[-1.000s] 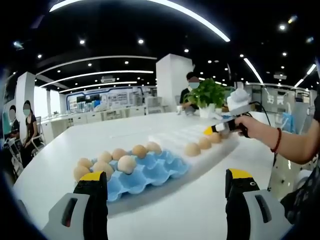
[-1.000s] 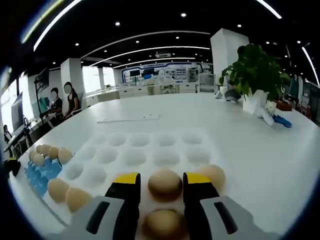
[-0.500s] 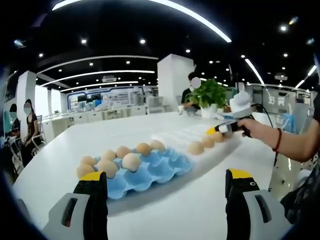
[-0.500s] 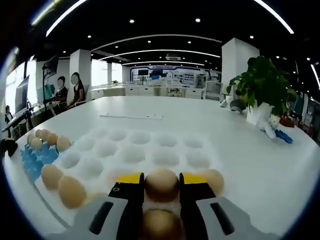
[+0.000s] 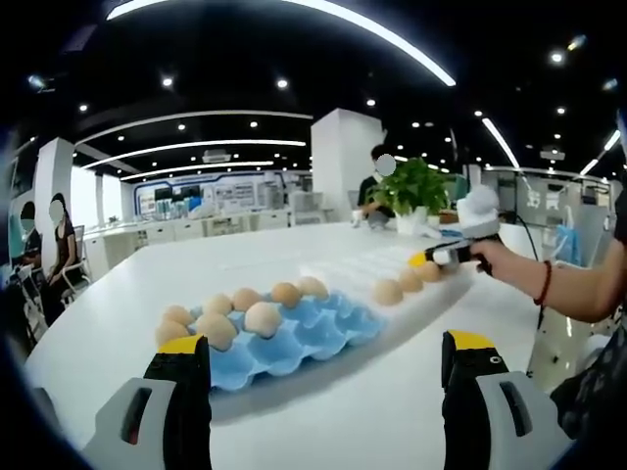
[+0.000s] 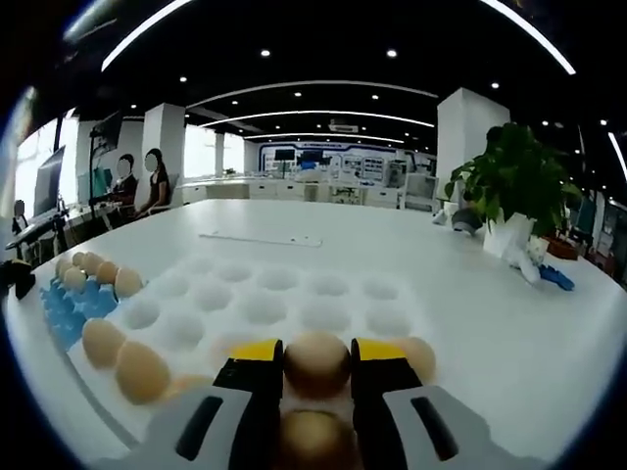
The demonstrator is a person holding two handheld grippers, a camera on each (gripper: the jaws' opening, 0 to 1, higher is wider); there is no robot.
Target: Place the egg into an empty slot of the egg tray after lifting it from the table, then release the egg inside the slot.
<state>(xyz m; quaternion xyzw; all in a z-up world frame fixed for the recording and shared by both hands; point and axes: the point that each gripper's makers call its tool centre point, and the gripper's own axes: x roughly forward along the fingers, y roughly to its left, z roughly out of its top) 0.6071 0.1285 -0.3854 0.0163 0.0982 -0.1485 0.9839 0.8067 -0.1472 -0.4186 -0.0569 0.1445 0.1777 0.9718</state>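
Note:
My right gripper [image 6: 317,360] is shut on a brown egg [image 6: 316,365] over the near edge of the white egg tray [image 6: 294,294], which has many empty slots. Another egg [image 6: 313,438] lies just below, between the fingers' bases. More eggs rest in the tray at the left [image 6: 100,343] and the right [image 6: 422,354]. In the left gripper view the right gripper [image 5: 443,255], held by a hand, sits at the white tray's far eggs [image 5: 388,291]. My left gripper [image 5: 325,377] hangs open before the blue egg tray [image 5: 294,343], which holds several eggs [image 5: 262,318].
The blue tray [image 6: 69,305] lies left of the white one on a wide white table [image 6: 509,323]. A potted plant [image 6: 509,181] stands at the table's far right. People sit beyond the table's left edge [image 6: 147,181], and one is behind the plant [image 5: 377,181].
The right jaws have drawn in from a wider gap onto the egg, and that view has shifted slightly. The left gripper has stayed open, almost still.

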